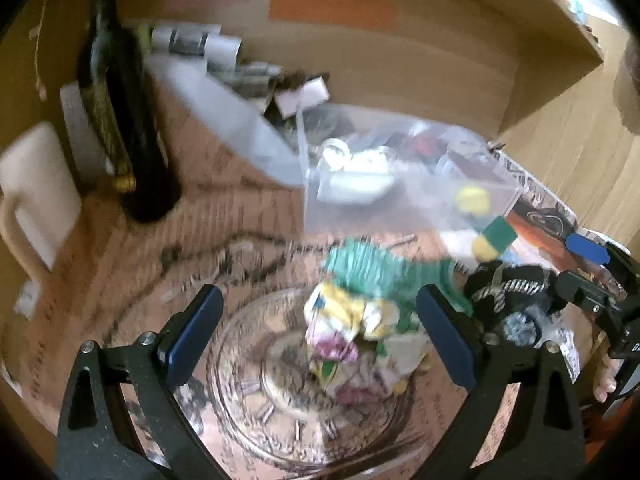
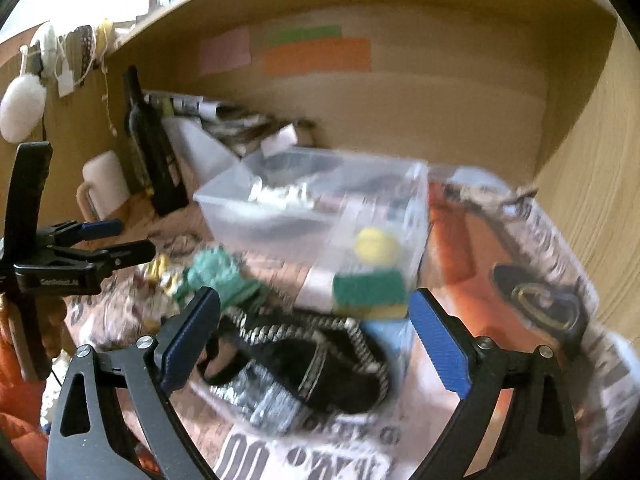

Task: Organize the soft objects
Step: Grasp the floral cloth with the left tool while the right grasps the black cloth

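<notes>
The left gripper (image 1: 320,328) stands wide open over one glass dish (image 1: 240,408) holding one crumpled floral cloth (image 1: 352,340); one green knit piece (image 1: 372,268) lies just beyond. The right gripper (image 2: 316,332) is spread wide too, around one black studded band (image 2: 312,372). Farther off sit one green-and-yellow sponge (image 2: 368,292), one clear bin (image 2: 312,204), one dark bottle (image 2: 152,152) and one white mug (image 2: 106,182). Only the left view shows the dish clearly.

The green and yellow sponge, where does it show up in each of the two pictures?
Left wrist view: the sponge sits right of centre, against the clear plastic box.
Right wrist view: the sponge is near the centre, in front of the box.
Shared landmark: the orange paper strip on the back wall.
</notes>
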Demonstrator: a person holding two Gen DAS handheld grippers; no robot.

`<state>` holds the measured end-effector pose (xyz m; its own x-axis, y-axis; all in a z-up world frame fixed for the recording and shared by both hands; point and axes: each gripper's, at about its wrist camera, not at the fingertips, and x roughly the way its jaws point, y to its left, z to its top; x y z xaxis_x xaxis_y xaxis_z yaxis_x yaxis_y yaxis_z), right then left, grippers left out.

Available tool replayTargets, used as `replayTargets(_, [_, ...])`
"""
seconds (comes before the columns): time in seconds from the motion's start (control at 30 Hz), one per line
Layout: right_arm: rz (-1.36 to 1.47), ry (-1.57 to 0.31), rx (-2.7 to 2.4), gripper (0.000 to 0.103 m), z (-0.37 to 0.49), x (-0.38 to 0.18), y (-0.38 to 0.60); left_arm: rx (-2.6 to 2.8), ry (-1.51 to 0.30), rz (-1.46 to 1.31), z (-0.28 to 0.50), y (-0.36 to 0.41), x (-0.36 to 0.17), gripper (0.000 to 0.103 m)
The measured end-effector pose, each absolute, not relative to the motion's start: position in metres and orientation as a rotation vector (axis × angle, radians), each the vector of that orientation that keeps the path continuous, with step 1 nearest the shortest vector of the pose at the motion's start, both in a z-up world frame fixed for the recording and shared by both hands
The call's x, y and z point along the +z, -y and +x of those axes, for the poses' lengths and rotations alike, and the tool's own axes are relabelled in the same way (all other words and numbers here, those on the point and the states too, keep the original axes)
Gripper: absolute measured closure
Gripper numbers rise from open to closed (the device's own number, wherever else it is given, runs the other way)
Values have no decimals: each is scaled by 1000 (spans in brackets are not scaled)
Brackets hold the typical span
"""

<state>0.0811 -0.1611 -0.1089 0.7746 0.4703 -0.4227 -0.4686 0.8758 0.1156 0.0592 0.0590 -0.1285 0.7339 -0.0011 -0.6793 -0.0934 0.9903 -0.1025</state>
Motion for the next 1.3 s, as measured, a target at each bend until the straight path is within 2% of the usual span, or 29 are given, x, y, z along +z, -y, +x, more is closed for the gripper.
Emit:
replayTargets(0.1, [7,-498,505,9,85,-120,159,60,-763,-162,57,-63,-139,5])
replayTargets(0.2, [35,-523,516,11,87,-127,161,53,-772,-185,55,-64,-146,16])
replayTargets(0.27, [51,-546,534,19,89,-130,161,40,-786,-195,55,-64,-150,26])
replayTargets(0.33, [59,-559,548,35,90,-132,160,20,-794,-209,55,-63,-154,31])
replayTargets(0.4, [64,-563,557,43,90,-133,159,12,-801,-210,56,-63,-157,39])
replayTargets(0.43, [62,-565,561,51,90,-133,157,4,-807,-211,57,-62,-158,47])
replayTargets(0.57, [34,-555,553,70,87,-133,153,-20,-822,-225,58,-61,-161,79])
replayTargets(0.67, [28,-538,549,79,85,-131,155,-21,-807,-213,56,-60,-158,88])
replayTargets(0.83, [21,-498,539,83,82,-121,160,-14,-747,-188,49,-59,-140,91])
replayTargets(1.3, [38,-323,544,83,77,-70,171,-16,-574,-130,60,-55,-76,91])
